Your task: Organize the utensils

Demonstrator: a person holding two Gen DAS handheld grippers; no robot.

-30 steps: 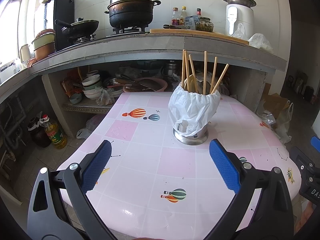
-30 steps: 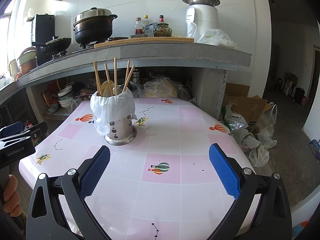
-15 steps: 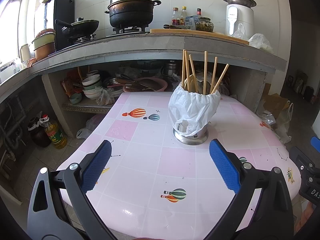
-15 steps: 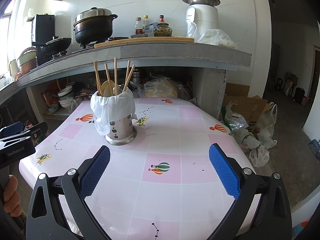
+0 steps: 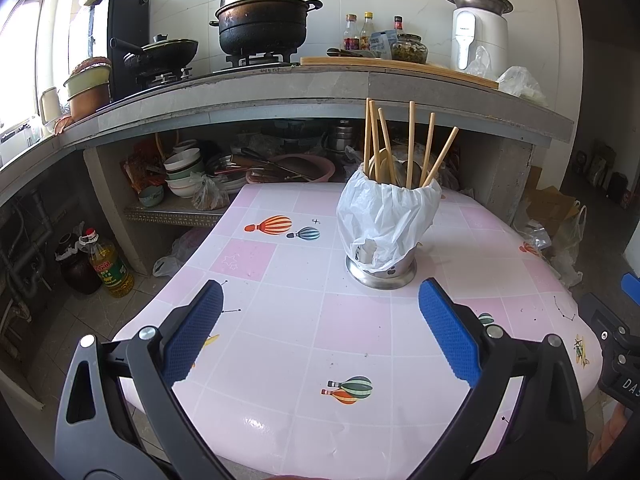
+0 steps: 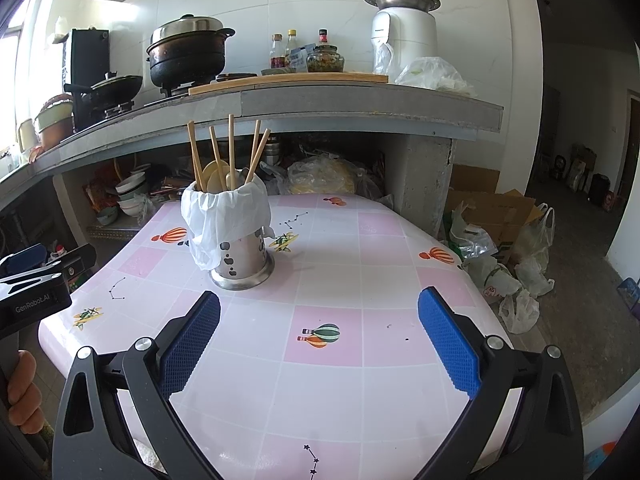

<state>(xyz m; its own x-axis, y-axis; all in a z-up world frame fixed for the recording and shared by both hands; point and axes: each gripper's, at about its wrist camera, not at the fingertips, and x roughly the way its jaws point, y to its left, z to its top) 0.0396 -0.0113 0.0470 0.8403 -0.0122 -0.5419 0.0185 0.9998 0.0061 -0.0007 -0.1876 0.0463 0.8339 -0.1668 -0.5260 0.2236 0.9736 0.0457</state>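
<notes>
A steel utensil holder (image 5: 382, 268) lined with a white plastic bag stands on the pink tiled table (image 5: 288, 312). It holds several wooden chopsticks (image 5: 410, 140) and wooden spoons upright. It also shows in the right wrist view (image 6: 240, 256) with the chopsticks (image 6: 231, 148). My left gripper (image 5: 320, 332) is open and empty, held back from the holder above the table's near edge. My right gripper (image 6: 320, 332) is open and empty, to the right of the holder.
A concrete counter (image 5: 320, 88) behind the table carries a black pot (image 5: 262, 20), a wok, bottles and a white appliance (image 5: 478, 32). Bowls (image 5: 182, 172) sit on the shelf under it. Oil bottles (image 5: 106, 268) stand on the floor at left. Bags and boxes (image 6: 504, 248) lie at right.
</notes>
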